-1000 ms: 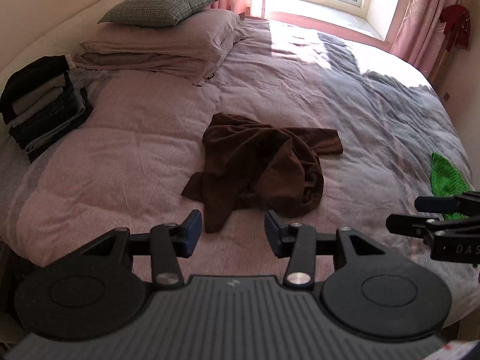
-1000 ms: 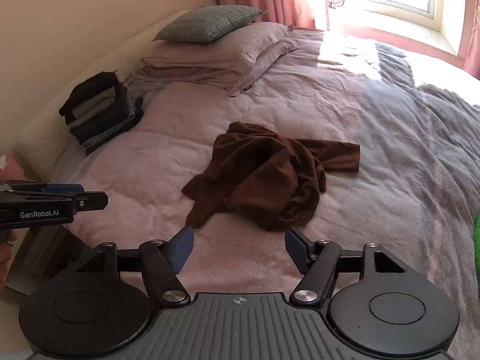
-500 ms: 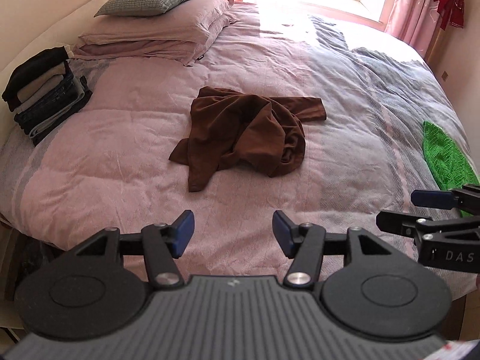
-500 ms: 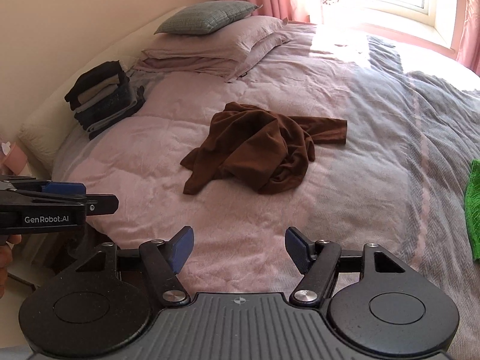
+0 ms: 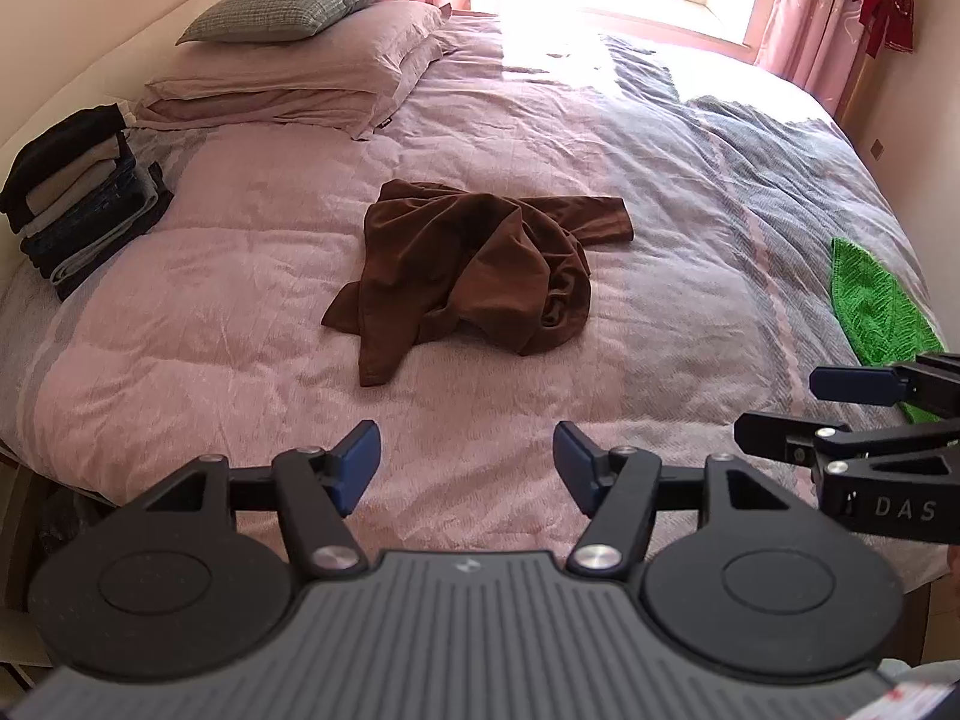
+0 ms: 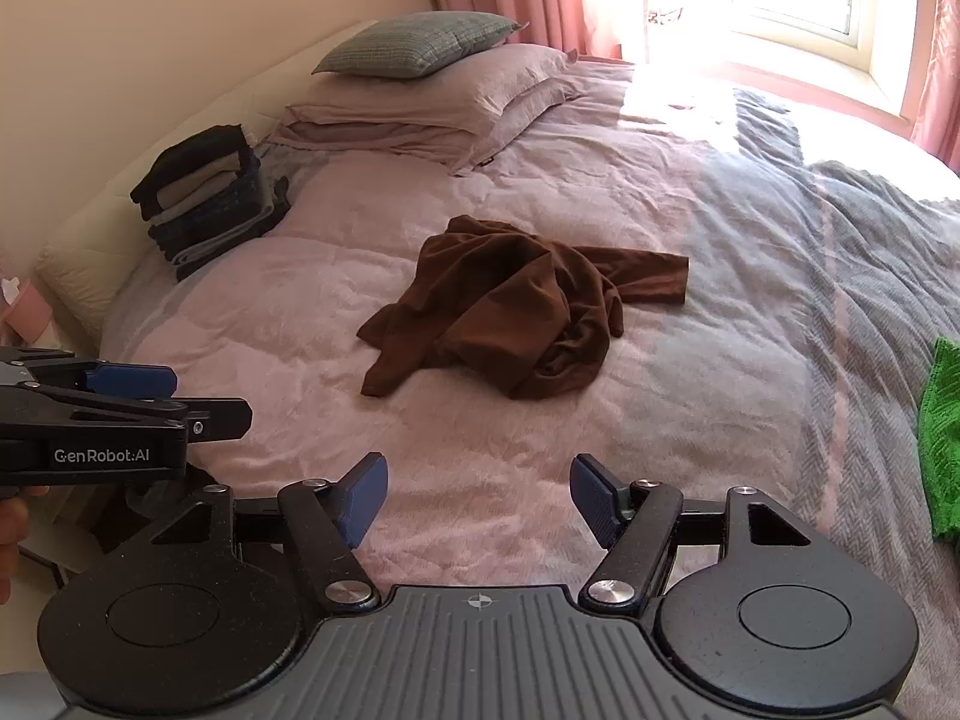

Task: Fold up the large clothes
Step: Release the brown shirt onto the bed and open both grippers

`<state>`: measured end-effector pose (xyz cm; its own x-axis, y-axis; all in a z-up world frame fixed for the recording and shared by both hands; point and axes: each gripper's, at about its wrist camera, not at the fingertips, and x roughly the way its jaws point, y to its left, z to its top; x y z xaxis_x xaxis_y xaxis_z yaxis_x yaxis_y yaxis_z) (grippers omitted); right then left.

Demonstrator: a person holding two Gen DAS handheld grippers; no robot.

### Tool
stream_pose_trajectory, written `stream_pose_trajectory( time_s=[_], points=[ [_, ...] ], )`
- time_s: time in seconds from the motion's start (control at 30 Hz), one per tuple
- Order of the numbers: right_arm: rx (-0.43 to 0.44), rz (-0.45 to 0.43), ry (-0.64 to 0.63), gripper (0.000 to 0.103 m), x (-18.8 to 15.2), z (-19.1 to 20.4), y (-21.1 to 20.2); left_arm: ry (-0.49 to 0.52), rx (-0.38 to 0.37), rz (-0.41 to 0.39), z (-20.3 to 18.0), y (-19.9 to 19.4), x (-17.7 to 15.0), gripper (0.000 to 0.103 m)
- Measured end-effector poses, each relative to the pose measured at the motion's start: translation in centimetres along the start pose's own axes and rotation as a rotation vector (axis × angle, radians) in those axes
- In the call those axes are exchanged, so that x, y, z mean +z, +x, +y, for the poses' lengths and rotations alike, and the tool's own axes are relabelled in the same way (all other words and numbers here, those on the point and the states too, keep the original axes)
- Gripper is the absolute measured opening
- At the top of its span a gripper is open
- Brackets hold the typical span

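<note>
A crumpled brown long-sleeved garment [image 5: 480, 264] [image 6: 516, 306] lies in a heap in the middle of the bed, one sleeve stretched to the right. My left gripper [image 5: 467, 462] hovers open over the bed's near edge, well short of the garment, with nothing between its blue pads. My right gripper [image 6: 478, 492] is likewise open and empty, at the same distance. Each gripper shows in the other's view: the right gripper [image 5: 840, 414] at the right edge, the left gripper [image 6: 150, 396] at the left edge.
The bed [image 5: 240, 300] has a pink and grey quilt. A stack of folded dark clothes [image 5: 78, 198] [image 6: 210, 198] sits at the back left beside pillows [image 5: 300, 66]. A green cloth [image 5: 870, 306] [image 6: 942, 438] lies at the right edge. A window and pink curtains are behind.
Both grippers have pulled back and risen from the bed, so the brown garment looks farther away. Both jaws have stayed open, the left slightly wider. The garment has not moved.
</note>
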<state>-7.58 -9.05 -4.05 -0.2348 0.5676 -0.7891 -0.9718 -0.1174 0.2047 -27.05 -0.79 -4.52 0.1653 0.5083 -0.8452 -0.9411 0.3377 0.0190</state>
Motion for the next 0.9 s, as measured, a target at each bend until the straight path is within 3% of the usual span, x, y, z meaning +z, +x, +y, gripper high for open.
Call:
stream_pose_trajectory(
  time_s=[0.43, 0.9],
  points=[
    [-0.077, 0.027, 0.12, 0.065, 4.7, 1.6, 6.6, 0.093, -0.072, 0.043, 4.8, 6.1, 4.9, 0.063],
    [-0.228, 0.077, 0.313, 0.064, 12.6, 4.5, 18.5, 0.159, -0.071, 0.123, 20.4, 17.4, 14.5, 0.066]
  ],
)
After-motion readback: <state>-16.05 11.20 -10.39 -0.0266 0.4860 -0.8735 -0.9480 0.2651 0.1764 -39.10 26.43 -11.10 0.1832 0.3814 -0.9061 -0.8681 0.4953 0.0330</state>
